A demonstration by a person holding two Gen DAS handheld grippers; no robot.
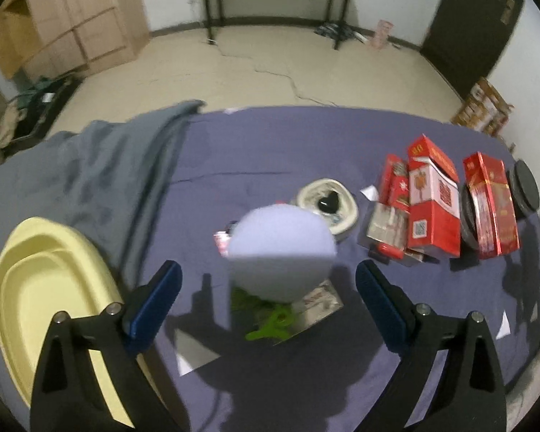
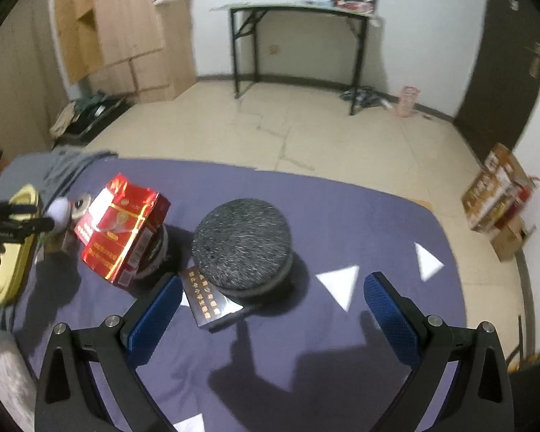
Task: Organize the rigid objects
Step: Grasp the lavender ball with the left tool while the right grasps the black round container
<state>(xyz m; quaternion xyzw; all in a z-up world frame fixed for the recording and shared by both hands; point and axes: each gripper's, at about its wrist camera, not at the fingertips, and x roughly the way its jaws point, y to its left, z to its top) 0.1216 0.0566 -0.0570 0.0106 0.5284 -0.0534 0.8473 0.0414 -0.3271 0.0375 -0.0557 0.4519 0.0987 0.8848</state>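
My left gripper [image 1: 268, 275] is open, its blue pads wide apart on either side of a pale lavender rounded object [image 1: 282, 250] that sits over a green clip [image 1: 271, 324] and a flat packet; whether a pad touches it I cannot tell. A white round dish with a black heart [image 1: 328, 201] lies behind. Red boxes [image 1: 432, 201] stand at the right. My right gripper [image 2: 271, 291] is open and empty, just in front of a dark grey round case [image 2: 242, 243] that rests on a dark flat box [image 2: 208, 304]. A red box [image 2: 120, 226] lies to the left.
A yellow tray [image 1: 36, 288] sits at the table's left on grey cloth [image 1: 100, 165]. The table has a purple cover [image 2: 342, 360] with white triangle marks [image 2: 338, 282]. Dark round cases [image 1: 525, 185] stand behind the red boxes. Floor drops off beyond the far edge.
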